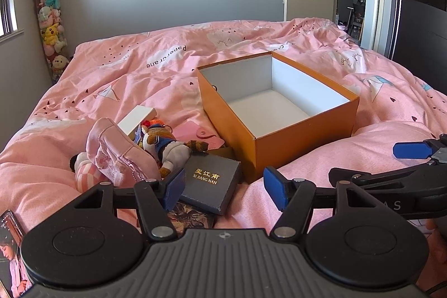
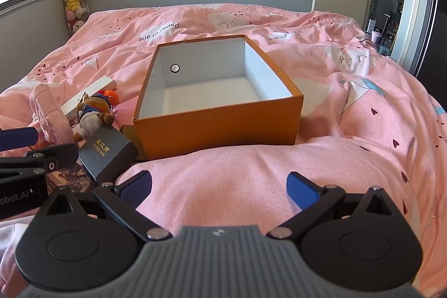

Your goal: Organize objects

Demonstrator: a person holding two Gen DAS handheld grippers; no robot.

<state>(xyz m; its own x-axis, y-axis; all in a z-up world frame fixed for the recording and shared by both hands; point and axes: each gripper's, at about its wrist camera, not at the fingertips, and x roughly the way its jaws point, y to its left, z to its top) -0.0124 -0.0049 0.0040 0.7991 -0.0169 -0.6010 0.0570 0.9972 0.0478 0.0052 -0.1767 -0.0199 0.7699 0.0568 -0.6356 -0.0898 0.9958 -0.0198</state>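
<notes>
Sitting mid-bed on a pink duvet, orange box with white lining, lidless and bare inside, dark gift box and plush toys at its left, left claw and right claw both spread wide, gripping nothing.

Orange box with white interior; pink duvet printed with white clouds and dark hearts; dark grey case with gold lettering; pink plush pouch; blue gripper pads.
</notes>
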